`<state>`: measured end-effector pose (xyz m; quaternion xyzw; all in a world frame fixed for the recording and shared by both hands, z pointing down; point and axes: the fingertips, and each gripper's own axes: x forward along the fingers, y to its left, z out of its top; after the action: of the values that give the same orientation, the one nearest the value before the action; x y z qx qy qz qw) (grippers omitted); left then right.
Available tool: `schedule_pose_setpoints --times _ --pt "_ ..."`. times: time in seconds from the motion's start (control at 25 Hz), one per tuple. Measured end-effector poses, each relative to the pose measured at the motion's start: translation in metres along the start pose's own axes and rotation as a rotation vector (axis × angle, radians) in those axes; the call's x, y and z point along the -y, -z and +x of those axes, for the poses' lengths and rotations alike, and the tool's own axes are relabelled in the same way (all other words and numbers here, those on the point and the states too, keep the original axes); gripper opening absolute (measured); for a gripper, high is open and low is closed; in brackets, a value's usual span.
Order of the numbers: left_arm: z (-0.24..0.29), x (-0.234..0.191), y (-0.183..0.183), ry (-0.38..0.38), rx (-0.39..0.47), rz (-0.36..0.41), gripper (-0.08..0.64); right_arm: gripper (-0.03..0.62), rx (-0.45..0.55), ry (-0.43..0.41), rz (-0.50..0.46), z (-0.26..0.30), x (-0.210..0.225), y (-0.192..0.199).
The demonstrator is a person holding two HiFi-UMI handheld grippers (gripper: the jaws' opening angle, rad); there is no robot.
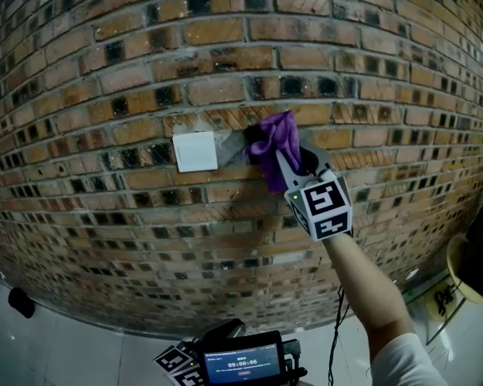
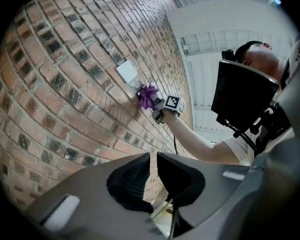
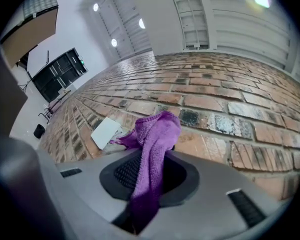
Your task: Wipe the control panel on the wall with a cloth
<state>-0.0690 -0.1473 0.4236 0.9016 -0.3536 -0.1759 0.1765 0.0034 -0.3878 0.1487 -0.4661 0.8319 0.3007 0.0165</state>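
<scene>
**Right gripper pins purple cloth to the brick, just off the panel**

Nearest, at 6 o'clock in the head view, the left gripper hangs low and well back from the wall. Its jaws are drawn all but together, with only a hairline slit between them and nothing in it. A small lit screen sits on its body.

Further out, the person's bare forearm reaches up from 5 o'clock to the right gripper. Its jaws are clamped on a purple cloth. The cloth runs up between the ribbed pads and bunches beyond the tips, and its tail hangs down behind the jaws.

Farthest is the brick wall. The bunched cloth is pressed against it over a greyish smear in the brickwork. The white control panel is set flat in the wall, and the cloth lies just beside it at its 3 o'clock. One cloth corner stretches toward the panel's edge; whether it touches cannot be told.
</scene>
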Motion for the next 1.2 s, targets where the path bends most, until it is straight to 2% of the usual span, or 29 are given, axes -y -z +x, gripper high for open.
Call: schedule_pose_setpoints --times 0.28,0.6,0.88,1.2 --pt "0.008 0.004 0.003 0.021 -0.009 -0.003 0.034 0.080 -0.044 0.058 -0.020 -0.018 0.033 0.020" --pt "0.012 0.006 0.008 0.031 -0.027 -0.008 0.034 0.080 -0.068 0.176 -0.009 -0.045 0.079 0.029" --pt "0.011 0.005 0.006 0.032 -0.030 -0.005 0.034 0.080 -0.025 0.150 -0.025 -0.045 0.068 0.008" --pt "0.000 0.001 0.001 0.008 -0.019 -0.005 0.034 0.080 0.049 0.040 -0.005 -0.019 0.010 -0.023"
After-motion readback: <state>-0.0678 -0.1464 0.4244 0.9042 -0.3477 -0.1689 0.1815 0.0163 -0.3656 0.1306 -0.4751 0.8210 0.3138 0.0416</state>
